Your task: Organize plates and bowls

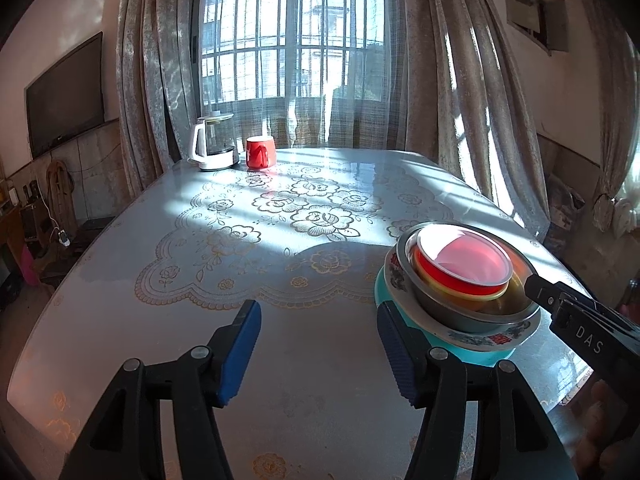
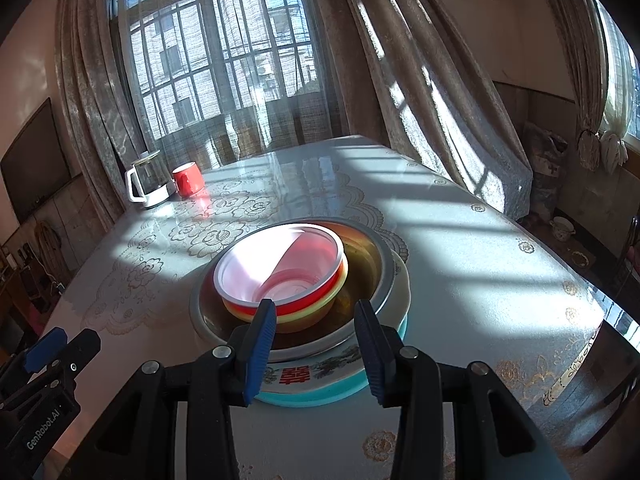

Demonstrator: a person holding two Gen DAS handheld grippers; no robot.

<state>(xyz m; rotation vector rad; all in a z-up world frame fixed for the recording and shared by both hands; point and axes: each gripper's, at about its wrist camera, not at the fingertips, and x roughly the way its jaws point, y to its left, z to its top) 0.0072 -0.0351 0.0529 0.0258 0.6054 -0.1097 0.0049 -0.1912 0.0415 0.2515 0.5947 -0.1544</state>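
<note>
Bowls and plates sit nested in one stack: a red plastic bowl [image 2: 280, 268] inside a steel bowl [image 2: 372, 264], on a patterned plate [image 2: 304, 374] over a teal plate [image 2: 320, 398]. In the right wrist view the stack lies dead ahead, centre frame, our right gripper [image 2: 316, 344] spread wide and empty just short of its near rim. Our left gripper [image 1: 318, 352], also wide and empty, has the stack at lower right. The table [image 1: 280, 360] offers open room leftward; the kettle [image 1: 212, 146] and mug [image 1: 260, 152] stand well apart.
</note>
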